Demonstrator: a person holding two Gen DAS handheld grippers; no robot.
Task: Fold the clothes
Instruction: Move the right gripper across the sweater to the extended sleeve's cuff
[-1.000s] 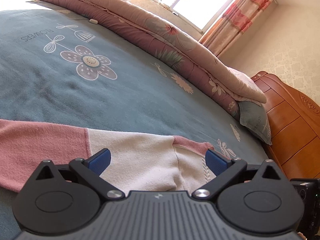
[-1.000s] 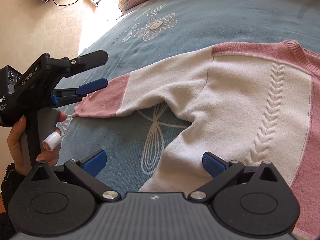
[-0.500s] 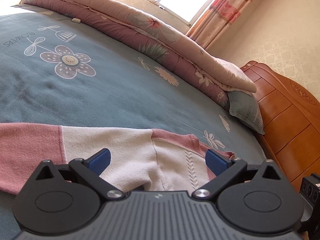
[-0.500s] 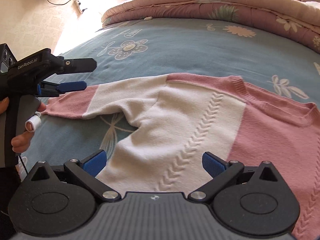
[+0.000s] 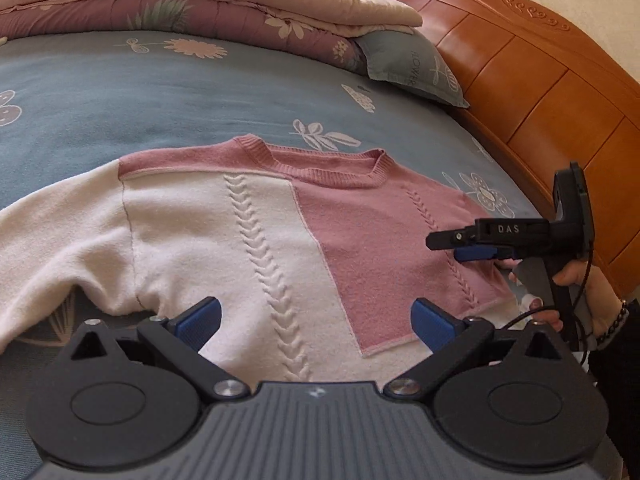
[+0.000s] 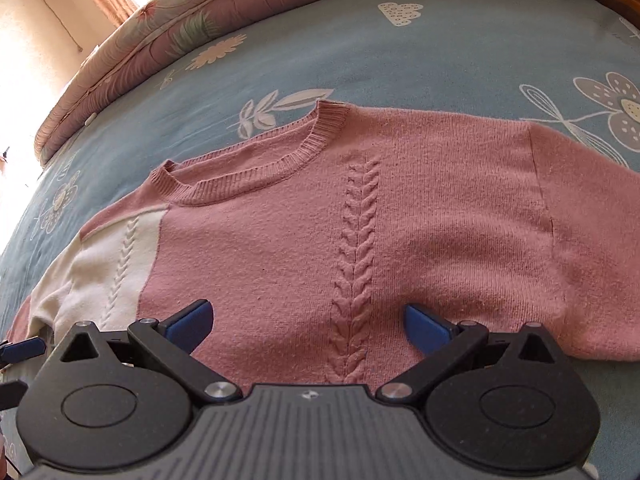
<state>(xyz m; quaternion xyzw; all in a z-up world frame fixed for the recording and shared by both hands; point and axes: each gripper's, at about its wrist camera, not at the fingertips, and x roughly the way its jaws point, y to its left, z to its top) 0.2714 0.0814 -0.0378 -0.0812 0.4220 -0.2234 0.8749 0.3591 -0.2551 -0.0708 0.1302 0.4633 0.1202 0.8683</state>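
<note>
Sweater (image 5: 256, 240), pink and cream with cable-knit columns, is laid flat and face up on the blue flowered bed (image 5: 160, 92), its collar pointed away toward the rolled quilt (image 5: 200, 4) and its hem nearest both tools. From left to right, the cream sleeve (image 5: 52, 240) is stretched out sideways, the cream half of the body follows, then the pink half, then the pink sleeve (image 6: 592, 240); the long axis thus runs across both views. The left tool (image 5: 316, 316) is held low over the cream side near the hem, jaws spread wide and empty. The right tool (image 6: 306, 322) is held over the pink side, likewise wide open and empty, gripped by a hand (image 5: 580, 292). Each sleeve is judged nearer to the tool of its own side
</note>
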